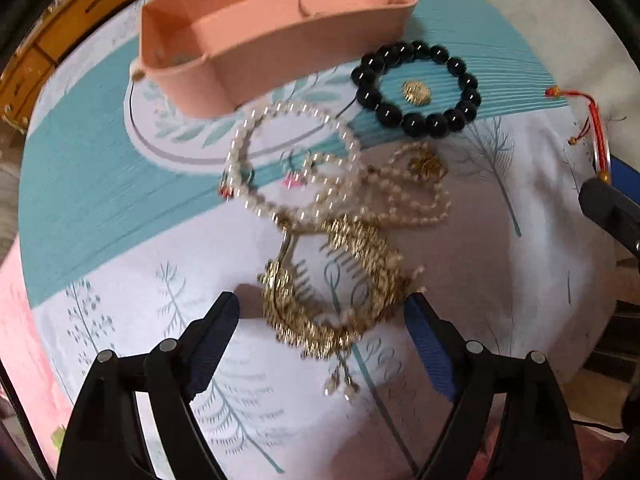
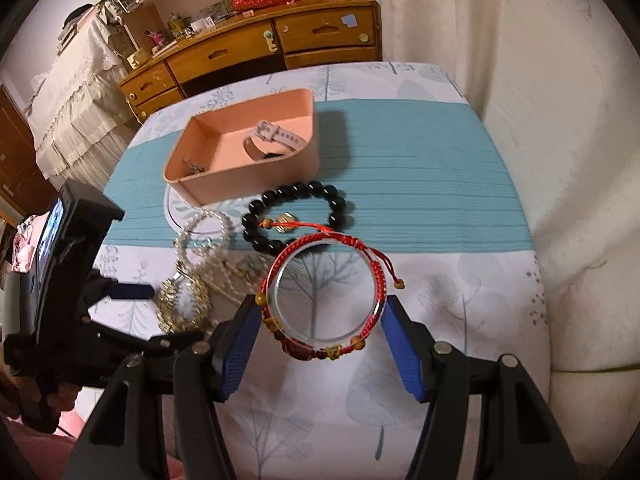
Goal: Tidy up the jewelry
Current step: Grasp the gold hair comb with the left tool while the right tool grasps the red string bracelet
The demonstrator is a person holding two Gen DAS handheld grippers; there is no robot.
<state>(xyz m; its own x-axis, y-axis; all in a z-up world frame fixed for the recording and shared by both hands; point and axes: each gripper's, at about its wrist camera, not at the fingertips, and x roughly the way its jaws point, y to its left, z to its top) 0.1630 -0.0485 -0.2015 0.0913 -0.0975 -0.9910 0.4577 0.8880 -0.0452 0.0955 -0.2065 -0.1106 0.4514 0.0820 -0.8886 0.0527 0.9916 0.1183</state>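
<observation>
Between right tongs [image 2: 322, 322]: clear bangle [image 2: 325, 294] gripped, ring facing camera | left tongs [image 1: 322, 314] wide open, empty

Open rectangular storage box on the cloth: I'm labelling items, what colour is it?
Peach-pink rectangular box, clearest in the right wrist view.

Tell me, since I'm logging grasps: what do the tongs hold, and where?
Right tongs clamp the clear bangle, wrapped in red cord, across its near sides. Left tongs hold nothing.

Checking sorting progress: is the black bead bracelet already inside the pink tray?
No, the black bead bracelet lies on the cloth just in front of the pink tray, outside its wall.
</observation>
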